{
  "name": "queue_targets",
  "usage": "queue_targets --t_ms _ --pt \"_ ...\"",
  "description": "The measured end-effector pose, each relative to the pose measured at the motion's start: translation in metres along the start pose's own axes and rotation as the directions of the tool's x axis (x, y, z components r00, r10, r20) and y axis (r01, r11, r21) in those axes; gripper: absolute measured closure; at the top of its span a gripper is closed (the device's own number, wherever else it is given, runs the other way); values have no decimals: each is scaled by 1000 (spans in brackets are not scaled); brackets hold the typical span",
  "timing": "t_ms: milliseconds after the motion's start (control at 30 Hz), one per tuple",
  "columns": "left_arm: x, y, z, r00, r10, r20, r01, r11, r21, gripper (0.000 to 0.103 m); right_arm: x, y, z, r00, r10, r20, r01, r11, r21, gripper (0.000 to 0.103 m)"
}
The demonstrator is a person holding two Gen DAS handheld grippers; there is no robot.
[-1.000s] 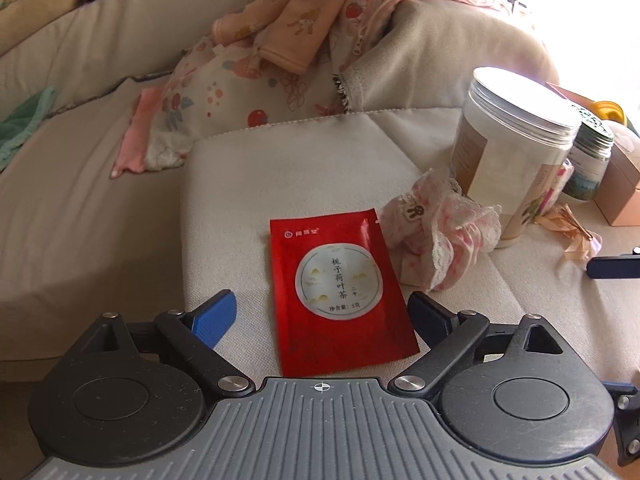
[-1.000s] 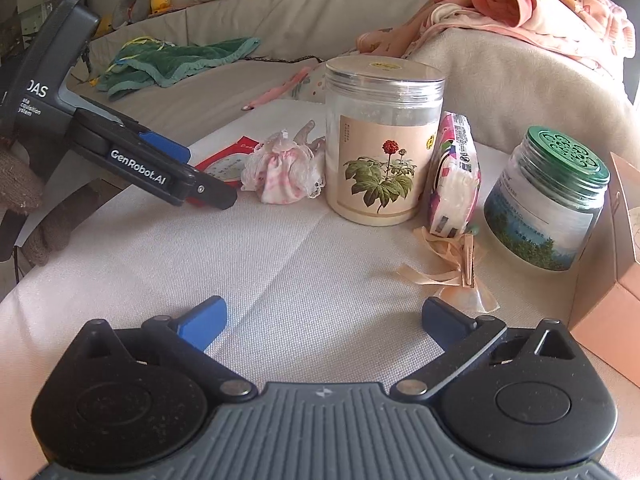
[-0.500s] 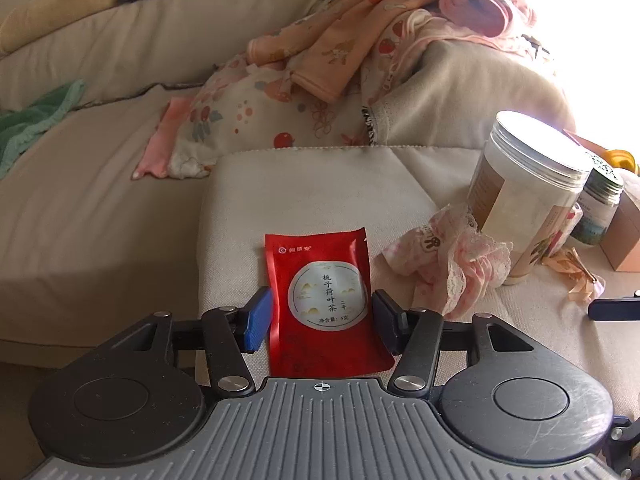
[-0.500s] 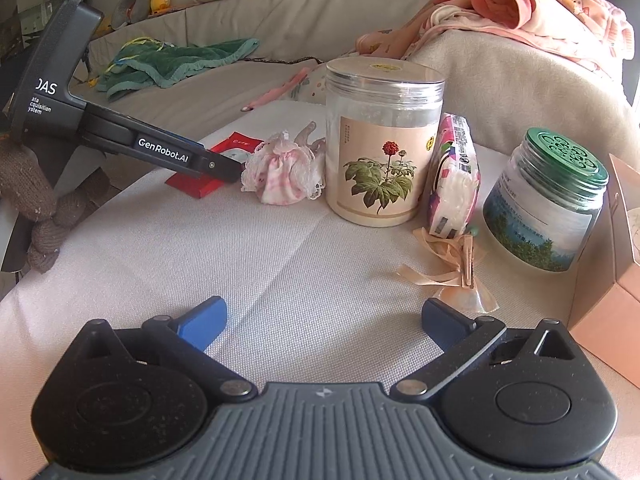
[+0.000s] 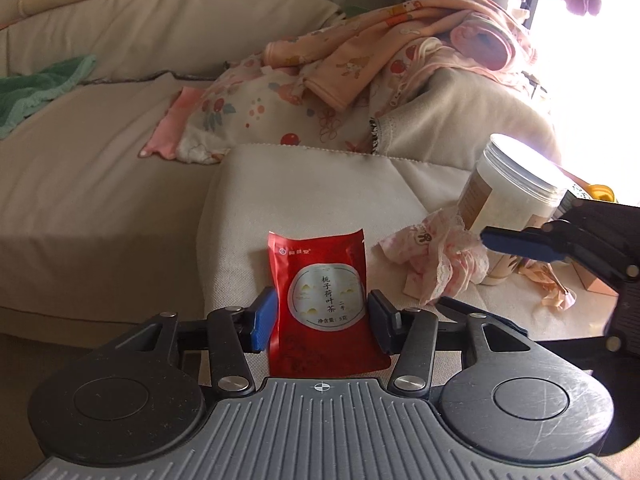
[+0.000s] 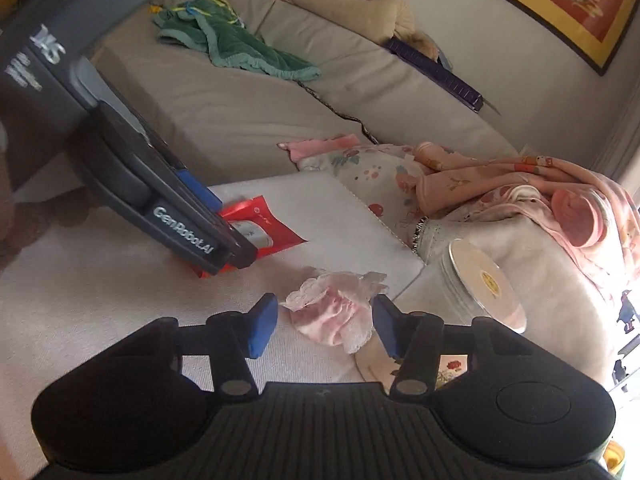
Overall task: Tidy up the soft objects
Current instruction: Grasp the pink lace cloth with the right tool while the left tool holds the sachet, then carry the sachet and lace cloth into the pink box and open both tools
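A red tea pouch (image 5: 322, 296) with a round white label sits between the fingers of my left gripper (image 5: 322, 318), which is shut on its sides; it also shows in the right wrist view (image 6: 260, 228), lifted off the cushion. A crumpled pink lace cloth (image 6: 336, 308) lies on the beige cushion (image 6: 120, 280). My right gripper (image 6: 325, 326) hangs over it with its jaws either side of the cloth, open, not touching it. The cloth also shows in the left wrist view (image 5: 440, 260), with the right gripper's fingers (image 5: 516, 242) above it.
A tall white jar with a silver lid (image 6: 484, 284) stands just right of the lace cloth. Pink and floral baby clothes (image 5: 360, 80) are piled on the sofa arm behind. A green towel (image 6: 240, 48) lies on the sofa seat. A tan ribbon (image 5: 552, 288) lies by the jar.
My left gripper closed on the red pouch and tilted it up. My right gripper moved forward and left over the lace cloth and narrowed its jaws.
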State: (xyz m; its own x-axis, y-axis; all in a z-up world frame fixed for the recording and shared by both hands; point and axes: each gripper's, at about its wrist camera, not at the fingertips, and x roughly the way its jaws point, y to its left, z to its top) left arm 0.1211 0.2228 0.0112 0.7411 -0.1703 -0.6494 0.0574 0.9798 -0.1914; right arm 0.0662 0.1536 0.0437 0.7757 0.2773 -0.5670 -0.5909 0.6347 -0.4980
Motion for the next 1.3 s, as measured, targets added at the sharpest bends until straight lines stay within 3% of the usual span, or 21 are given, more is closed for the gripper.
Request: queue_targets --t_ms 100,233,400,567,733,900,1000,1133,1300 --pt "-2 3 -2 1000 -9 12 9 1000 -17 49 21 2 5 999 -25 -48 25 1000 -8 55" --pt "-5 7 -4 999 -16 28 17 998 -56 50 27 -3 9 997 21 -79 -19 999 25 90" --pt "-17 10 6 998 -10 69 17 995 -95 51 10 -31 22 984 172 -44 -162 969 184 93" --pt "-49 -10 54 983 22 183 -21 1000 -6 52 -31 -94 52 968 231 100 -251 916 313 93" --pt "-74 -60 108 954 -8 299 -26 993 111 52 -92 -175 67 958 152 244 -242 882 405 93" --pt "-73 -136 138 942 -121 313 53 975 217 52 -152 -226 36 950 -47 310 -98 895 435 93" --pt "-58 -193 143 938 -210 276 130 950 283 51 -176 -251 9 947 -108 304 -48 884 465 93" --pt "-30 -264 139 929 -327 174 254 904 343 51 -208 -288 -39 944 -201 261 37 852 522 93" --pt "11 -326 134 909 -415 41 383 870 310 51 -238 -336 -113 933 -316 172 143 766 627 93"
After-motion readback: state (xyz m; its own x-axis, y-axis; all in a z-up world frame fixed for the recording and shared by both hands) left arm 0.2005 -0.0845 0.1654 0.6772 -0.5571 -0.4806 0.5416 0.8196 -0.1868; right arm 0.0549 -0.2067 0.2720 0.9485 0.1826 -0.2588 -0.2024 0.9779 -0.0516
